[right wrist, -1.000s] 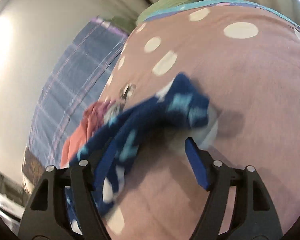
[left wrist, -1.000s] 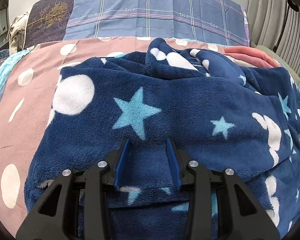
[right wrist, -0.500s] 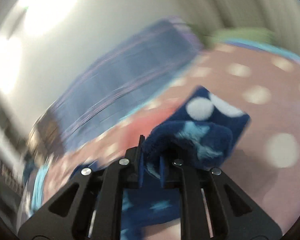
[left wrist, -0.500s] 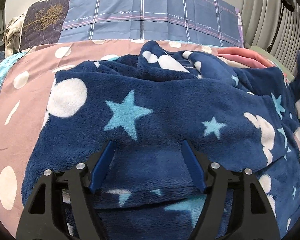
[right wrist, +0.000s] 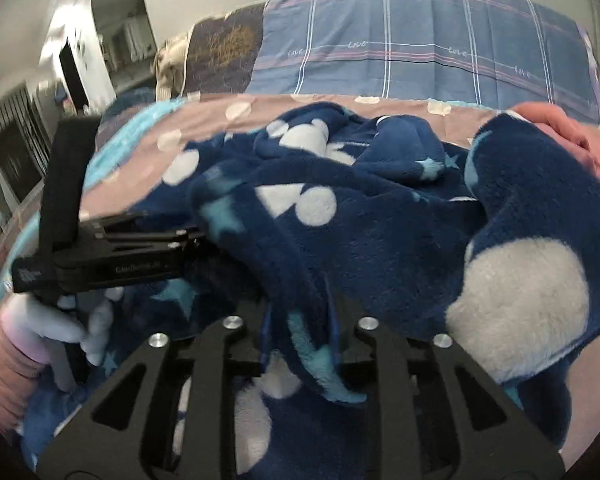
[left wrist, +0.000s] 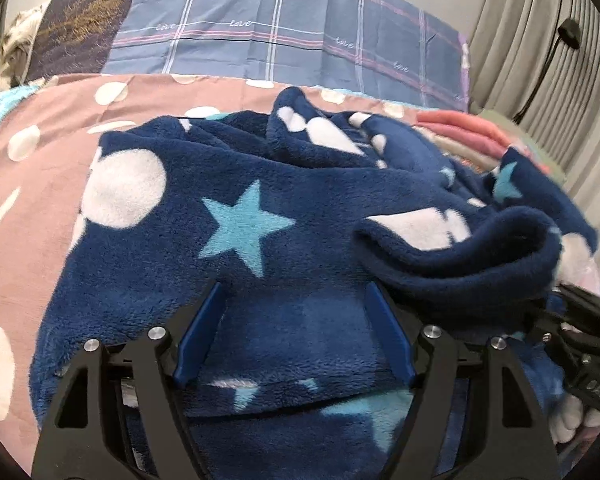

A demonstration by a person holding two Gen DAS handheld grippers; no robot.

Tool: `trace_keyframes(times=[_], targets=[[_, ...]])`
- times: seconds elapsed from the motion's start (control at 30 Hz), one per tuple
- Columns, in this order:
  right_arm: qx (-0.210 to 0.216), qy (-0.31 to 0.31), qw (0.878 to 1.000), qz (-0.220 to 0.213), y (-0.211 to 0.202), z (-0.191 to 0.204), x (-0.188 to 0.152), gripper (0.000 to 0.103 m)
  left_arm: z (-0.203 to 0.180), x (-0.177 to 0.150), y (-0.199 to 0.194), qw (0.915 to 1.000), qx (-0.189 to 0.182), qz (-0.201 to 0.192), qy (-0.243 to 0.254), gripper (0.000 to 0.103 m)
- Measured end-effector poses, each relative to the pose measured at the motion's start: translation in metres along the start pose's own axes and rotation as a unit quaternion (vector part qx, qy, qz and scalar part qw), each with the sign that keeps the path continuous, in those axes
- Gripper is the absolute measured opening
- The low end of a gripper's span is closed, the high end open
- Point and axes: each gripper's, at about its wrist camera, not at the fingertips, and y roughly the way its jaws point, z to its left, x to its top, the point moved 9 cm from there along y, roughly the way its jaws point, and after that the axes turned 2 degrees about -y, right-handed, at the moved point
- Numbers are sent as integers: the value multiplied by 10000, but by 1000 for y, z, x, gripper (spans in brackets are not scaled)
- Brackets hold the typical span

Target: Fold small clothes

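A navy fleece garment [left wrist: 236, 216] with light-blue stars and white dots lies bunched on the bed; it also fills the right wrist view [right wrist: 380, 216]. My left gripper [left wrist: 296, 308] is open and empty, its blue pads spread just above the fleece. My right gripper [right wrist: 298, 312] is shut on a fold of the fleece and holds that fold over the garment's right part. The right gripper shows at the right edge of the left wrist view [left wrist: 580, 320]. The left gripper shows side-on in the right wrist view [right wrist: 112, 248].
The bed has a pink bedspread with white dots [left wrist: 32, 184]. A blue plaid pillow [left wrist: 284, 36] and a dark pillow [left wrist: 80, 36] lie at the head. Pink folded clothes [left wrist: 472, 132] lie at the far right. Curtains [left wrist: 540, 32] hang on the right.
My left gripper has opened wide and let the fleece go. My right gripper has closed on a fold and carried it left, over the garment, beside the left gripper.
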Motion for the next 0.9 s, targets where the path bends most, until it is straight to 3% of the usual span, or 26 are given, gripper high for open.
trace_keyframes(times=[0.07,0.13,0.2,0.33,0.53,0.63,0.9], targets=[[-25,0,10000,-62,-4,-2,-2,29,-2,0,-7,9990,-415,-27,-175,73],[-68,-95,9999,12,0,4,-7,29,-9,0,-17,9929,-1086,37,-477,73],[-206,-248,9994,89,2,12,-8,29,-23,0,-27,9757,-2001,234,-868,74],[-274,-325,9991,56,2,16,-10,30,-50,-3,-24,9564,-2597,626,-1180,74],[-287,-310,9991,-5,3,14,-10,30,-66,0,-16,9505,-2559,891,-1519,75],[-230,-246,9994,-9,2,12,-11,30,-60,7,-17,9503,-2444,888,-1715,87],[-104,-233,9997,-69,0,14,-9,32,-57,7,-1,9437,-2193,1144,-2196,87]])
